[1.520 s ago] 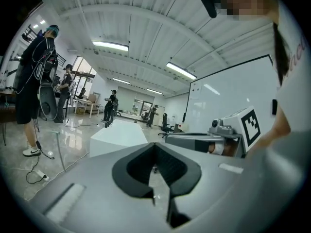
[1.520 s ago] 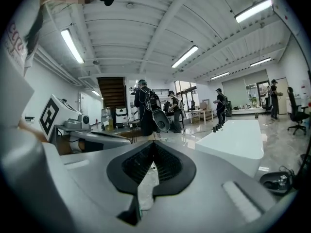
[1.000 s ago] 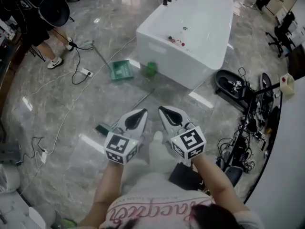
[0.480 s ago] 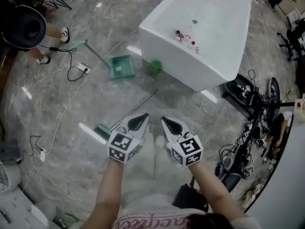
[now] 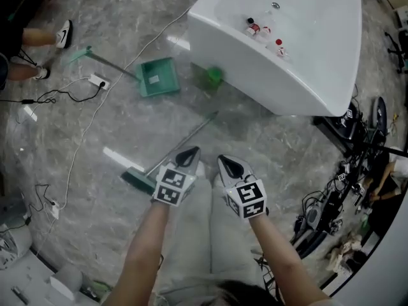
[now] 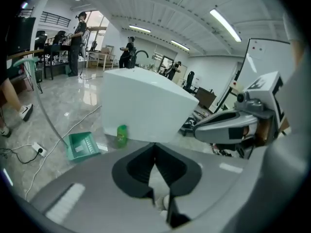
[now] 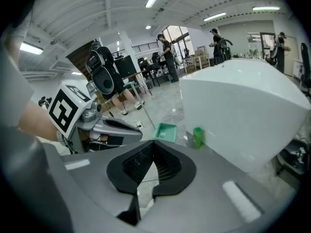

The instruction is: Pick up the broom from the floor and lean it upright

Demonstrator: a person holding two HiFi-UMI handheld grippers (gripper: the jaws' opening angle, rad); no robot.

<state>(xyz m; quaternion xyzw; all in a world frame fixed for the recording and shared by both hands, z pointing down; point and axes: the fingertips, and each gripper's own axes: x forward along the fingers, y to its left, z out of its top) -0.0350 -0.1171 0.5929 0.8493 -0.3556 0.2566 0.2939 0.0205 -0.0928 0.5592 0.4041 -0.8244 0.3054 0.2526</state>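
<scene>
The marble floor [image 5: 95, 132] carries a white bathtub [image 5: 242, 69]. The broom [image 5: 185, 139] lies flat on the floor in front of the tub, its handle tip toward the tub and its head toward you. A green dustpan [image 5: 157, 76] lies well apart from it. Your left gripper [image 5: 190, 152] and right gripper [image 5: 225, 162] hang near the broom, fingers pressed together, holding nothing. A green bottle [image 5: 212, 77] stands beside the tub.

Floor [image 5: 95, 190]: grey, marbled with pale veins. Bathtub [image 5: 306, 56]: plain white. Dustpan [image 5: 156, 76] and bottle [image 5: 213, 76]: green. Broom [image 5: 183, 140]: silver-grey handle, dark green head. Left gripper [image 5: 189, 153] and right gripper [image 5: 228, 163]: grey bodies, black pads; their cubes [image 5: 171, 187] carry black-and-white square markers. Cable [image 5: 83, 139]: white.
</scene>
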